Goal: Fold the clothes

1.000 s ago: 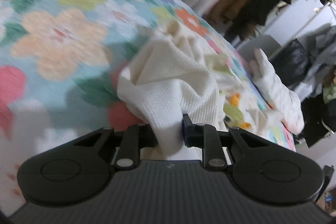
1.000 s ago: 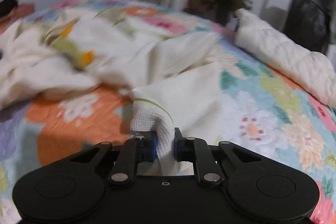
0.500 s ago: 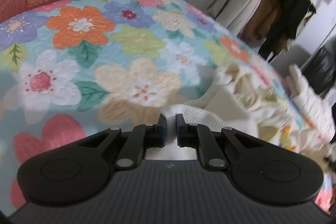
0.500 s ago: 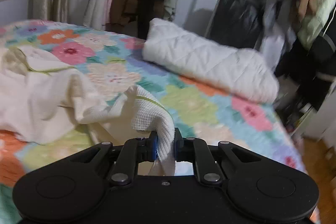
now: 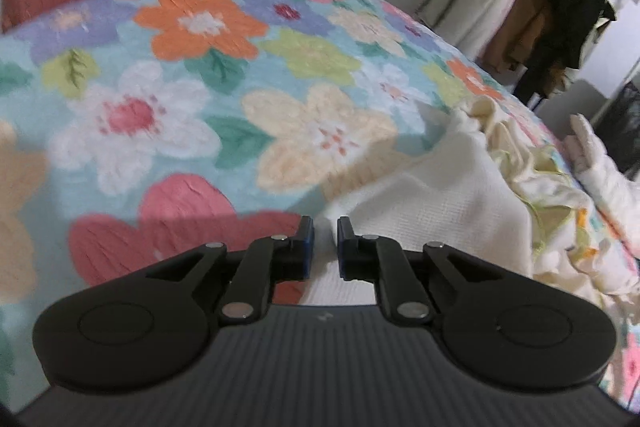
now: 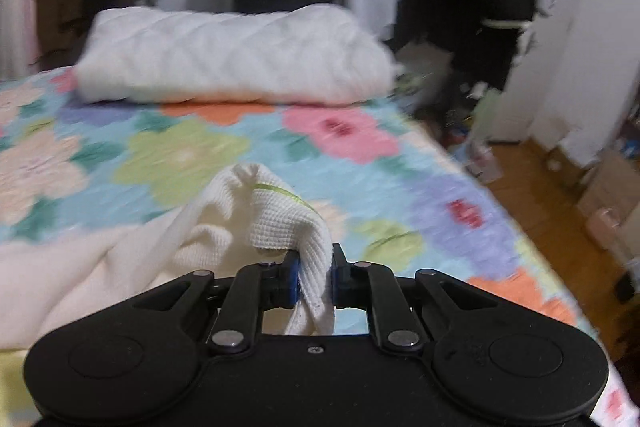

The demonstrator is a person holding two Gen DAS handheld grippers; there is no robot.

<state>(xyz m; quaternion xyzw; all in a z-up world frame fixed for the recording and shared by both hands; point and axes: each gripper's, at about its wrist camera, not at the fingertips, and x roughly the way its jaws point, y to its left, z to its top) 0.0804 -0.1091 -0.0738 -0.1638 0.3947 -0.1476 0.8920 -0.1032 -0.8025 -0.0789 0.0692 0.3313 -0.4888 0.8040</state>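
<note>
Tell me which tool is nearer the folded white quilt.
Right. The right tool faces the folded white quilt just across the bedspread, pinching the cream garment. From the left tool the quilt lies far off at the bed's edge.

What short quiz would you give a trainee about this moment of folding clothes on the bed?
1. True or false: the right gripper is shut on a fold of the cream garment.
2. In the right wrist view, what lies across the far side of the bed? A) a folded white quilt B) a laptop C) a laundry basket
3. Fill the gap: the bedspread is printed with large coloured ____.

Key: 1 true; 2 A; 3 flowers.
</note>
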